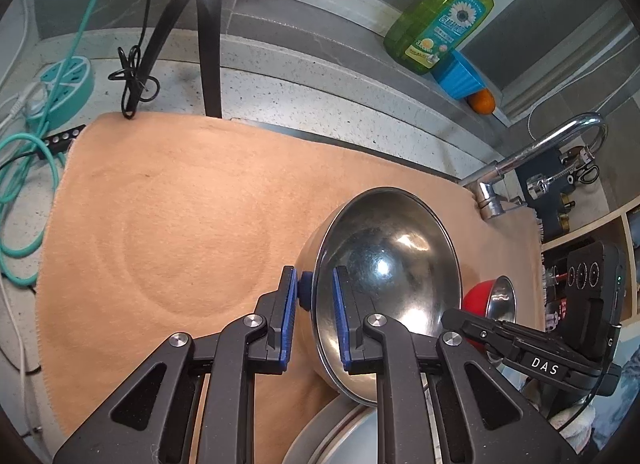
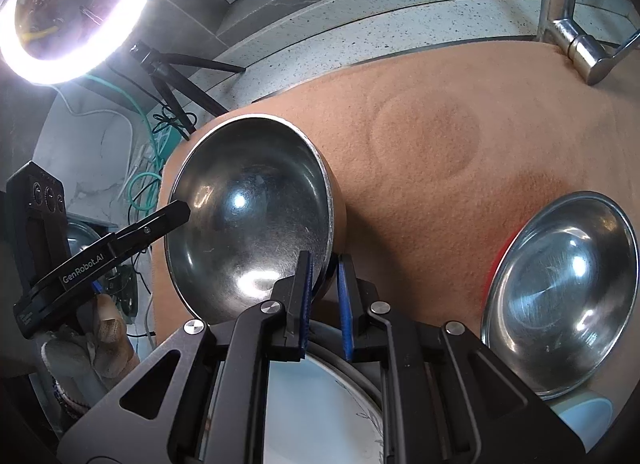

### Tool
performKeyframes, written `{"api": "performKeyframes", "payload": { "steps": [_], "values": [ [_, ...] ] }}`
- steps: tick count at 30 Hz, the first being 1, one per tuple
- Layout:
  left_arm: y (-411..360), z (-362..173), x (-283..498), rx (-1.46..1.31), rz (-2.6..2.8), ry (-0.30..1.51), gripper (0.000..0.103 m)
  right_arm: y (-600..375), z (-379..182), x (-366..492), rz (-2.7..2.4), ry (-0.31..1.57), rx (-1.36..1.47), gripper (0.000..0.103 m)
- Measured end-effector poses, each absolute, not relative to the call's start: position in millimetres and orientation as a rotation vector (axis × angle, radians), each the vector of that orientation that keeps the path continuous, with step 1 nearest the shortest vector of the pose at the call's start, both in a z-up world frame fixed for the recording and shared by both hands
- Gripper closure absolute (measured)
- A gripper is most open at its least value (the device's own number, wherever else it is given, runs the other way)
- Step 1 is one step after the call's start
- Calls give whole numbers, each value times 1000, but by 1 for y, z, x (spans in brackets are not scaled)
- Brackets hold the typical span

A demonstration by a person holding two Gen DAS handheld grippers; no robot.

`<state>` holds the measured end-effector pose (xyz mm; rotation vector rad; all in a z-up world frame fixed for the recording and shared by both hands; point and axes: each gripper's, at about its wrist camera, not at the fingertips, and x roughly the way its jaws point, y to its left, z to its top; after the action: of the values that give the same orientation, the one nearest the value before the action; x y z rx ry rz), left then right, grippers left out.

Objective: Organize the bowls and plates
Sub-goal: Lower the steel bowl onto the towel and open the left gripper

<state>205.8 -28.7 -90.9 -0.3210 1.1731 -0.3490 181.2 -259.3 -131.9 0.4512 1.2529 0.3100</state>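
Left wrist view first: my left gripper is clamped on the rim of the big steel bowl, one blue pad outside the wall, one inside. Over on the right wrist view, my right gripper is pinched on the opposite rim of that same bowl. So I've got it by both sides, tipped up on edge above the peach cloth, its lower edge hanging just over a white plate close beneath me.

A second, smaller steel bowl with a red outside sits to the right, apart from the one I'm carrying. The tap stands at the far edge of the cloth, clear of me for now.

My read: this is the carry-and-place step. To do it well I need both hands travelling together, because if one pulls ahead the thin rim can twist out of the pads. I want the bowl levelled before it goes down, not dropped on its edge. Slick metal, narrow grip, so slow and steady. I also watch that low edge against the plate; a clip there could jolt the hold. Neither grip gets released until the base sits flat.
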Motion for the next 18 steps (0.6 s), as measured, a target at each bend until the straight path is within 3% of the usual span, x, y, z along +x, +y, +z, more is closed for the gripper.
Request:
{"api": "performKeyframes", "payload": {
  "steps": [18],
  "values": [
    [-34, -94, 211, -291, -328, 1163, 87, -260, -130, 184, 313, 1238, 434, 88]
  ]
}}
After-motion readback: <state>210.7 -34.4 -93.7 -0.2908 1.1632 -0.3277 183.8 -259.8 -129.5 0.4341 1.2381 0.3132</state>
